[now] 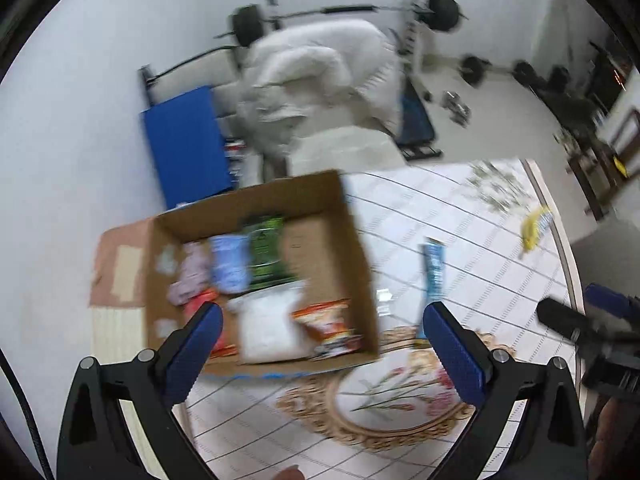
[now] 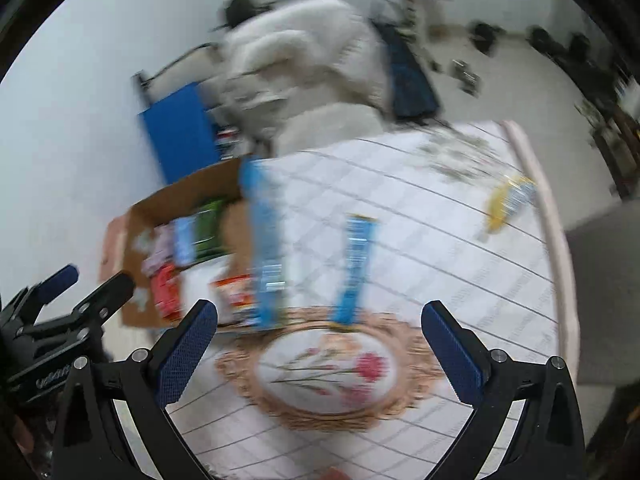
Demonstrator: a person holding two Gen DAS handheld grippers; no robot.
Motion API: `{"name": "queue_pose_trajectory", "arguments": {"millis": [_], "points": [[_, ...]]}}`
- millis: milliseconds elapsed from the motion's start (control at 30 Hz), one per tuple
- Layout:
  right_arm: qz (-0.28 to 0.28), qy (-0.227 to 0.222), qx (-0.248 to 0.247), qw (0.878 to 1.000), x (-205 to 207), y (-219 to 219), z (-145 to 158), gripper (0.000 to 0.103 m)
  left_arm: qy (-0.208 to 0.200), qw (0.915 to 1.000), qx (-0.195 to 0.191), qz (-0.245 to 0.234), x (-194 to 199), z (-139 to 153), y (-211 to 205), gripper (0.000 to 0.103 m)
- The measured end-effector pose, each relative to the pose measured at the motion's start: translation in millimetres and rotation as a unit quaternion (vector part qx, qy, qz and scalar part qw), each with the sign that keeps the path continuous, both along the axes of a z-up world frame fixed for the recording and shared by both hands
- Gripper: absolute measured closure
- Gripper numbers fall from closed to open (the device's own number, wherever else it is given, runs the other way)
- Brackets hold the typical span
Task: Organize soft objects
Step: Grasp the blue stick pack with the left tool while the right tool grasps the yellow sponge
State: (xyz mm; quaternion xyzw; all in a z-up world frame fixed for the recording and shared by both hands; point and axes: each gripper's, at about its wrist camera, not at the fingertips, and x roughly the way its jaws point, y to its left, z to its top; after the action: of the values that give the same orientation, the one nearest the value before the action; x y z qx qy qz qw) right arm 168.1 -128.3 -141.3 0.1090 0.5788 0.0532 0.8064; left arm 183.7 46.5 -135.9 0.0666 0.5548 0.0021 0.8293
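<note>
Both claws stood wide open and empty above a bench (image 1: 460,216) covered with a white quilted cloth marked by dark diagonal lines and a floral oval medallion (image 2: 326,368) near the cameras. The left claw (image 1: 322,340) hovered over the near edge of an open cardboard box (image 1: 360,248) at the left of the bench; the right claw (image 2: 320,338) hung over the medallion.

Just right of the box lay a blue packet (image 1: 432,268), long and narrow, its long axis running from near to far, its near end at the medallion's rim. In the right wrist view the same packet (image 2: 356,264) stood out clearly, while another blue streak beside the box was too blurred to identify. A yellow packet (image 1: 534,226) lay well apart at the far right of the bench, close to the edge, tilted diagonally.

Inside the box sat a green packet (image 1: 266,252), a pale blue one (image 1: 230,264), a pinkish one (image 1: 192,276), a white bag (image 1: 270,328) and an orange-red packet (image 1: 328,322), packed closely together.

Beyond the bench the room had white walls and a pale floor, with a barbell (image 1: 344,10) on a rack, a blue panel (image 1: 186,144) against the wall, and a heap of white bedding (image 1: 316,76). Both views were motion-blurred.
</note>
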Motion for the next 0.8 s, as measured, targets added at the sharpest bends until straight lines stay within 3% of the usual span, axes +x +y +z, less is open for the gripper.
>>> {"name": "queue_pose_trajectory", "arguments": {"millis": [167, 333, 467, 667, 767, 800], "points": [[-0.1, 0.057, -0.009, 0.993, 34.0, -115.7, -49.0, 0.0, 0.036, 0.9978, 0.04, -0.037, 35.9, -54.8, -76.0, 0.0], [-0.172, 0.116, 0.019, 0.978, 72.6, -210.7, -109.2, 0.0, 0.127, 0.9891, 0.04, -0.064, 69.5, -133.1, -127.6, 0.0], [-0.187, 0.147, 0.023, 0.971, 99.2, -247.6, -145.8, 0.0, 0.169, 0.982, 0.051, -0.068, 86.5, -174.0, -150.3, 0.001], [-0.212, 0.193, 0.051, 0.957, 140.7, -266.5, -200.0, 0.003, 0.19, 0.9796, 0.048, -0.045, 102.6, -195.5, -157.6, 0.001], [-0.222, 0.21, 0.059, 0.95, 156.5, -267.8, -222.2, 0.016, 0.199, 0.9779, 0.05, -0.042, 108.7, -202.9, -156.3, 0.001], [-0.222, 0.212, 0.062, 0.95, 159.5, -267.4, -226.5, 0.024, 0.203, 0.9768, 0.052, -0.043, 108.8, -206.9, -156.6, 0.001]]}}
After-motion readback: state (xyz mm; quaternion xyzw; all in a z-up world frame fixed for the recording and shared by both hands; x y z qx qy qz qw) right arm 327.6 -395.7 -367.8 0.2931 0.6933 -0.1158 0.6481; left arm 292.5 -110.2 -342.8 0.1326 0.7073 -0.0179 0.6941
